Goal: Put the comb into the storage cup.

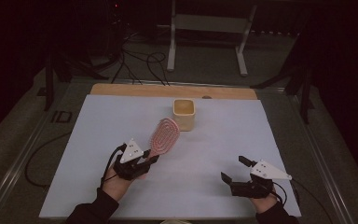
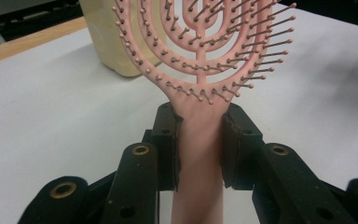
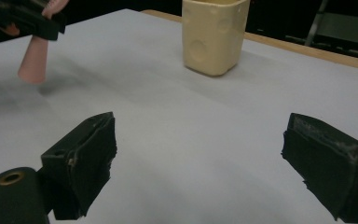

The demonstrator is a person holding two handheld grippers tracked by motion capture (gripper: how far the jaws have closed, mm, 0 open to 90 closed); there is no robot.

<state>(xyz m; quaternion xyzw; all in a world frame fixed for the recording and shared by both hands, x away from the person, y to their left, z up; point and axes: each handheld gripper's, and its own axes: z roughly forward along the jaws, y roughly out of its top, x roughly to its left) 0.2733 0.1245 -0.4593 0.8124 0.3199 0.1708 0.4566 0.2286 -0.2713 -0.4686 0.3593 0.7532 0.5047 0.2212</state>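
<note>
The counter (image 1: 98, 135) is big w/ a pale sheet on top & a wood strip at the far edge. Near the far middle stands a cream cup (image 1: 184, 113), open at the top, prob. light plastic. Just in front of it & a bit left is the pink brush (image 1: 164, 134). It is up off the counter, tilted, head pointing far toward the cup, handle pointing near. The left claw (image 1: 145, 161) is clamped on the handle, right under the head, one pad on each side. The right claw (image 1: 235, 170) is at the near right, well apart from the brush, jaws wide apart, nothing in them. How the brush will handle: looks light & stiff, smooth plastic, so it could slip or swing if the grip is loose. The head has holes & lots of thin pins (image 2: 242, 84) w/ small ball tips; those bend & could snag, so don't grab there. Best spot to hold is the plain handle (image 2: 200, 140), close to the head, same as now. To drop it in the cup, prob. handle goes down first.
</note>
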